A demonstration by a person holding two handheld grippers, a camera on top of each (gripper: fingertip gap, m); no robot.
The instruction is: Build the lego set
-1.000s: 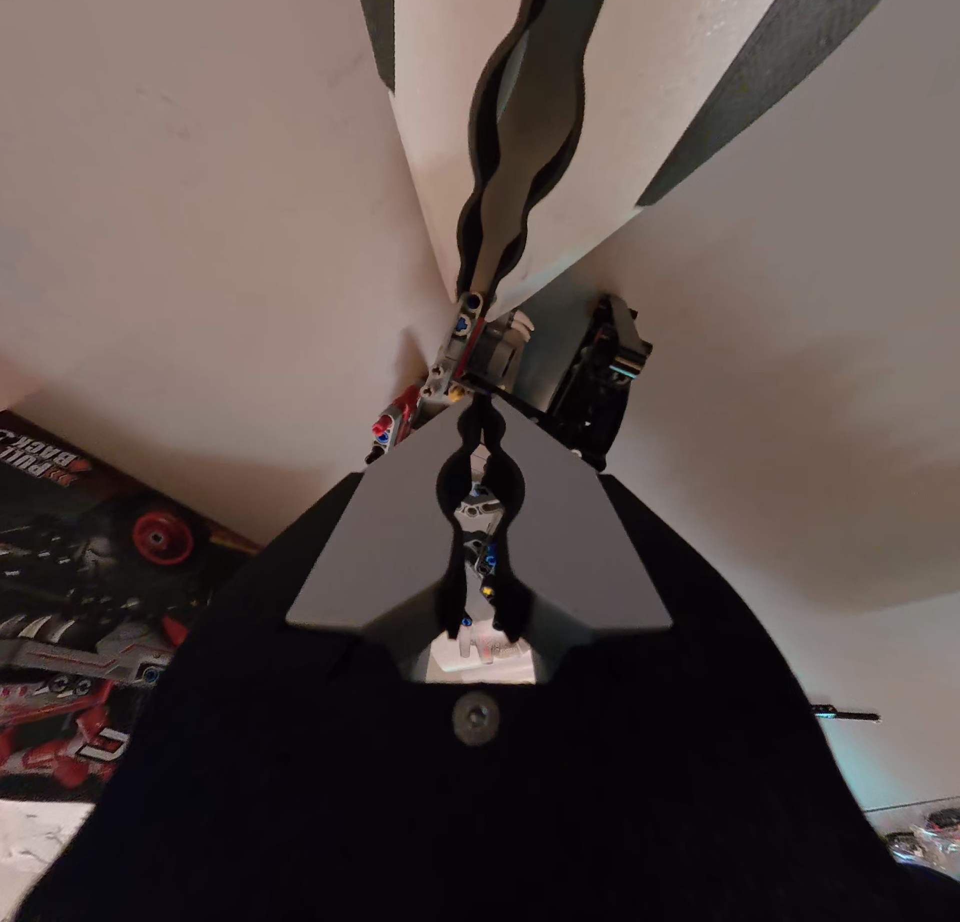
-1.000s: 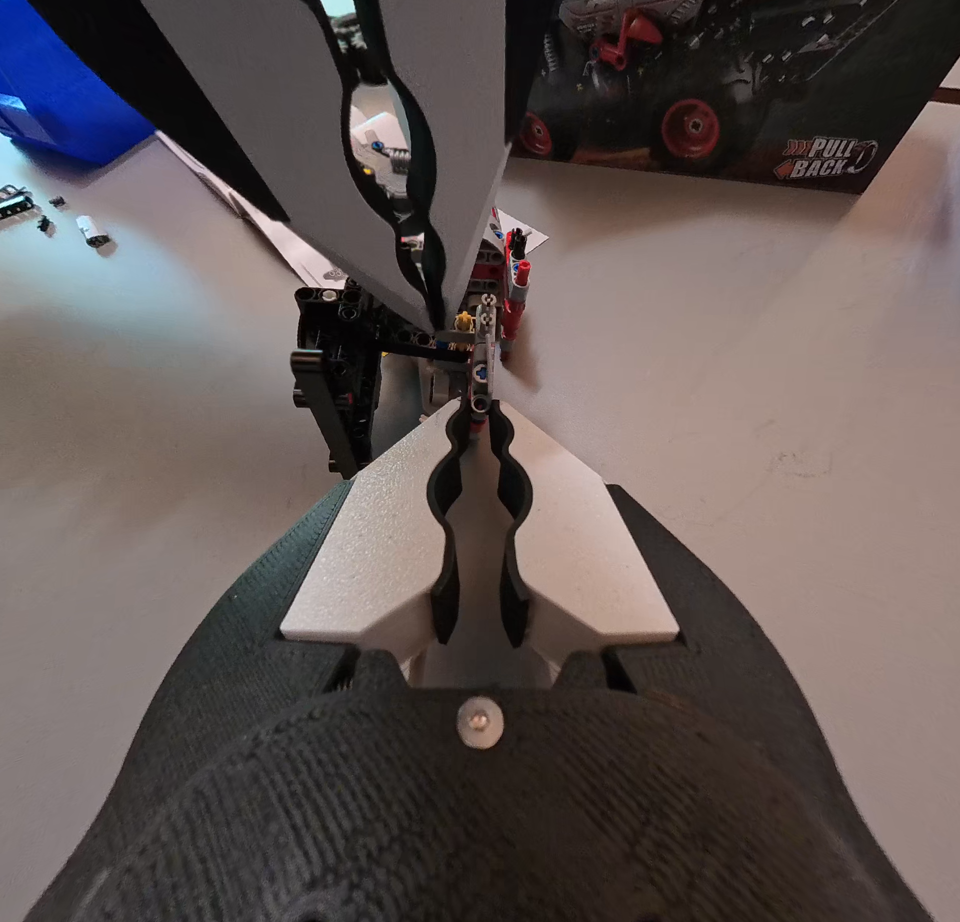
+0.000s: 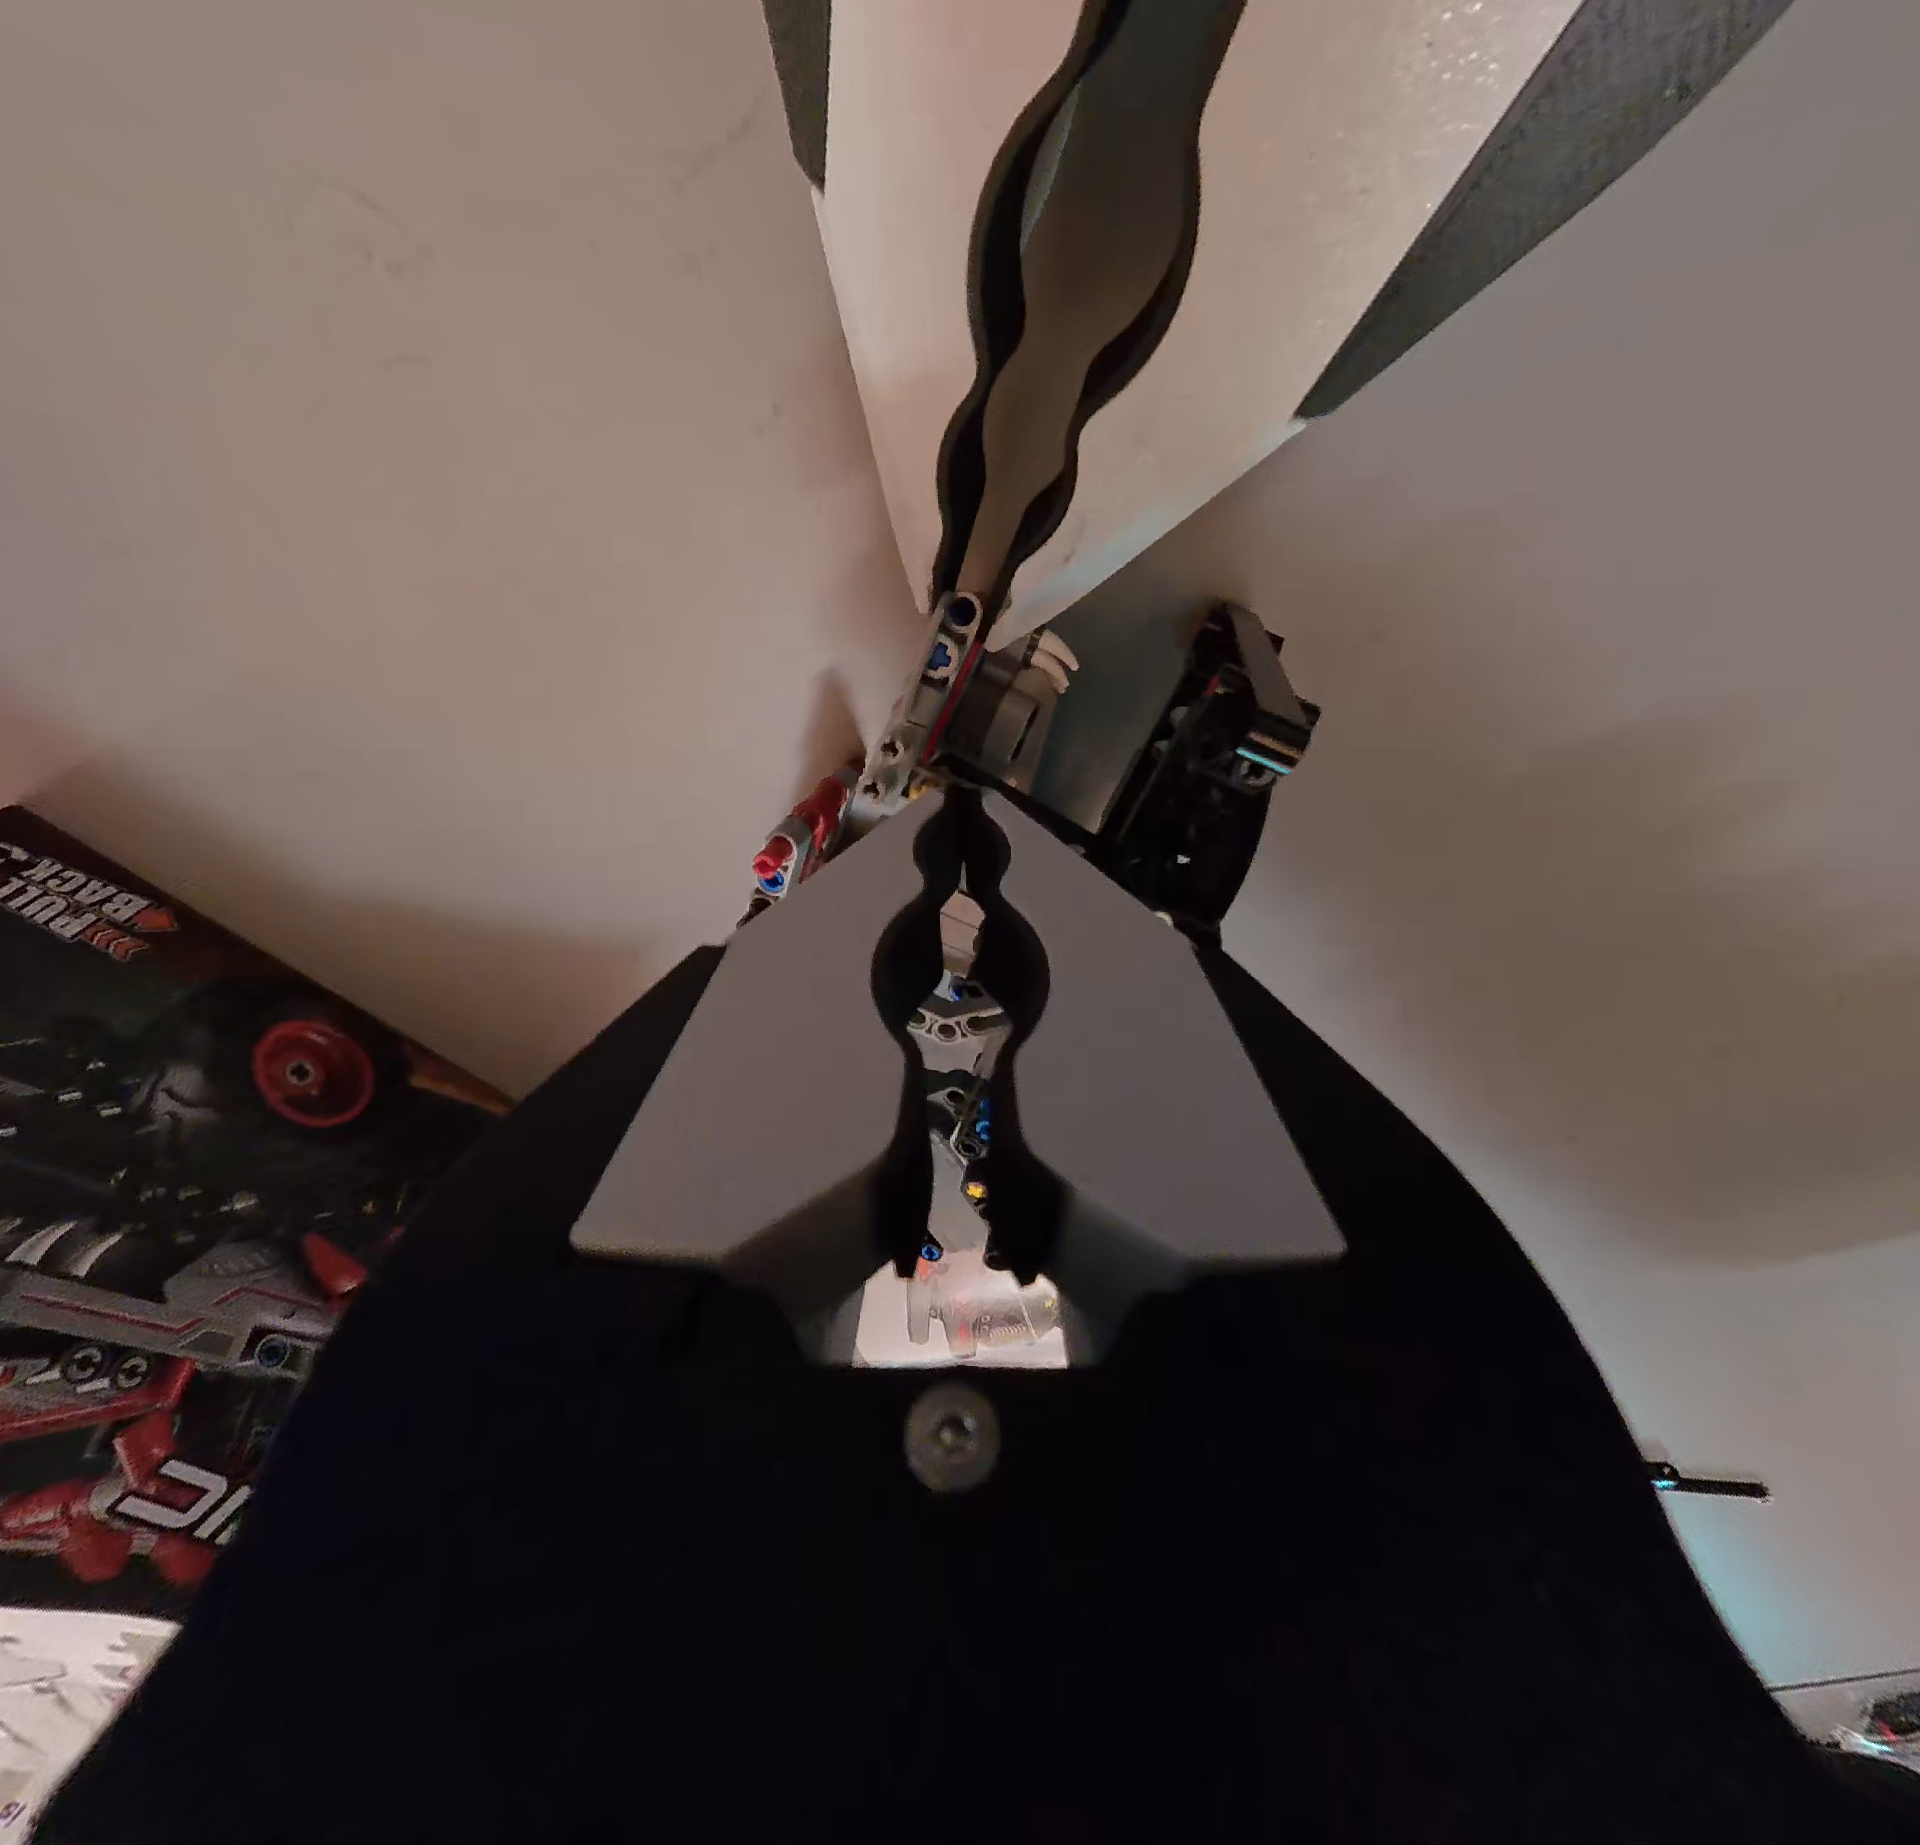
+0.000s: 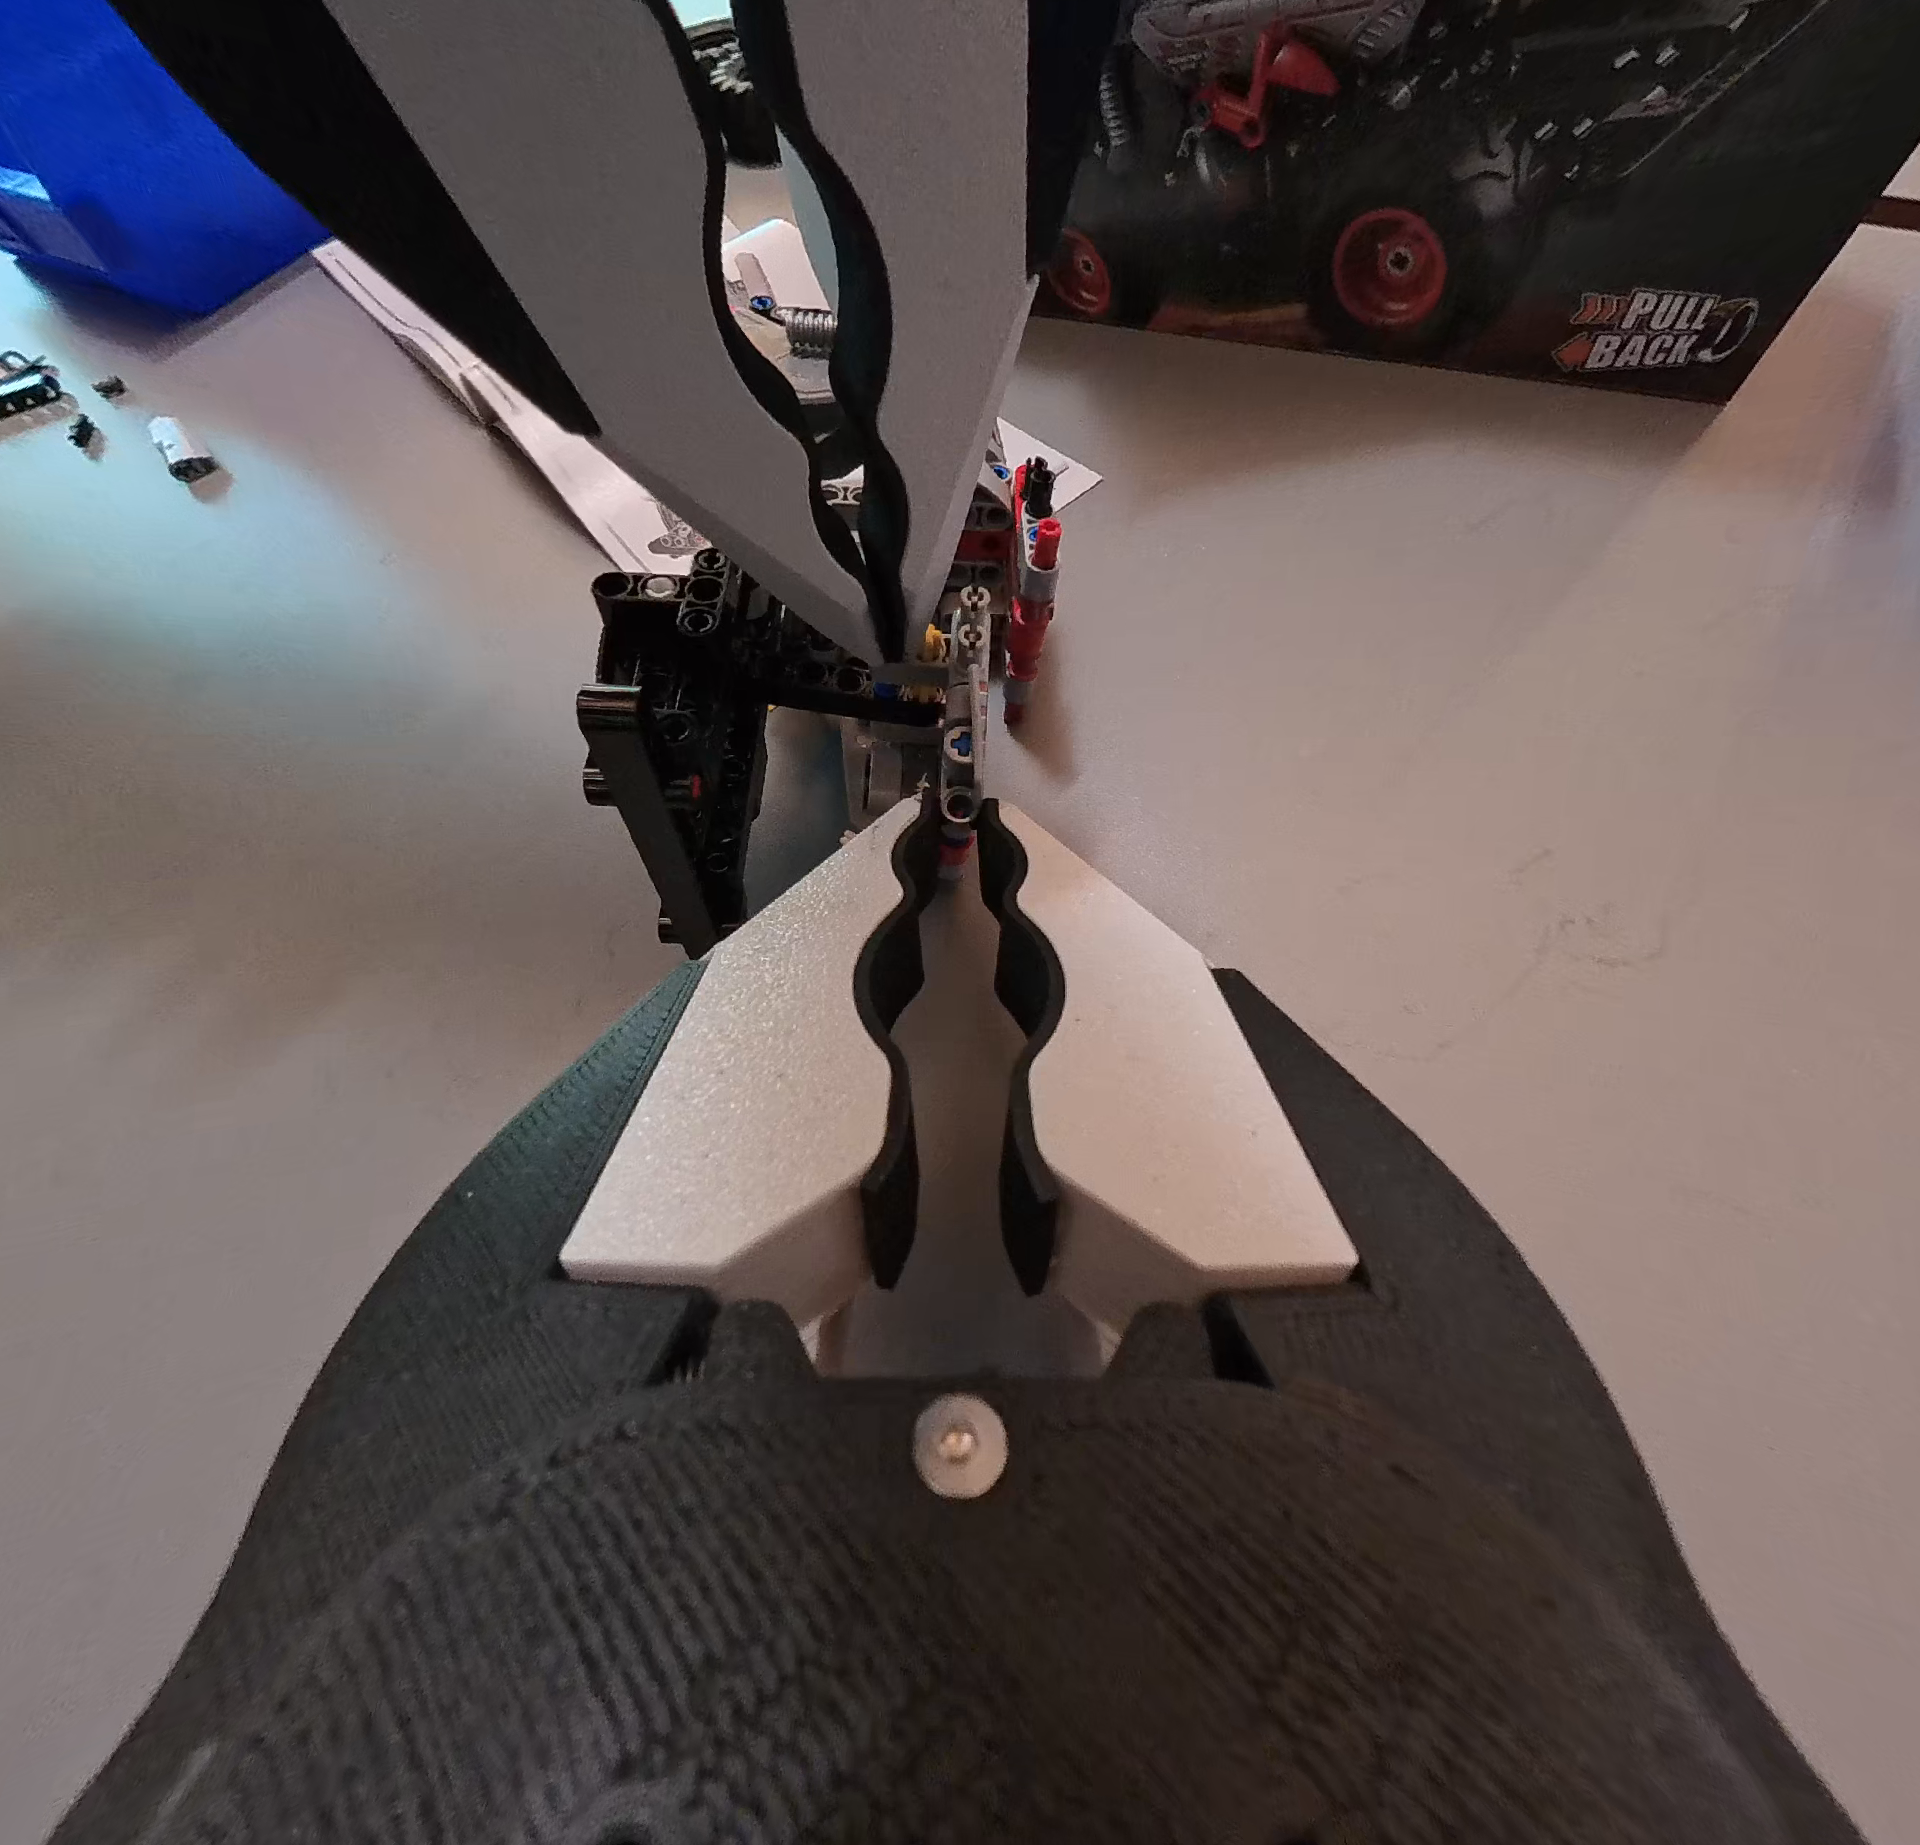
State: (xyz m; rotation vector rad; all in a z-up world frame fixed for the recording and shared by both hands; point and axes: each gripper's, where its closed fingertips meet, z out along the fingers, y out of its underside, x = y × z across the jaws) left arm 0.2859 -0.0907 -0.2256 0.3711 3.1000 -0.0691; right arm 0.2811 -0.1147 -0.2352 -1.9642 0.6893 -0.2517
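Nothing moved: both grippers still pinch the lego model [image 4: 727, 715].

model [image 4: 727, 715] between both claws; box [image 4: 1455, 133] behind right; loose parts [image 4: 177, 445] far left

Black and grey lego model [image 4: 707, 715], blue bin [image 4: 114, 164], white table [image 4: 1455, 808].

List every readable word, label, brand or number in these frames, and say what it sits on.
The wording itself is not reproduced here; only its carriers are listed.
On the dark cardboard set box with a red-wheeled truck picture: bold white lettering with arrows at the lower right corner, legible; upside down in the left wrist view.
On the white printed instruction sheet: print too small to read.
On the partly built black and grey lego model: no writing visible.
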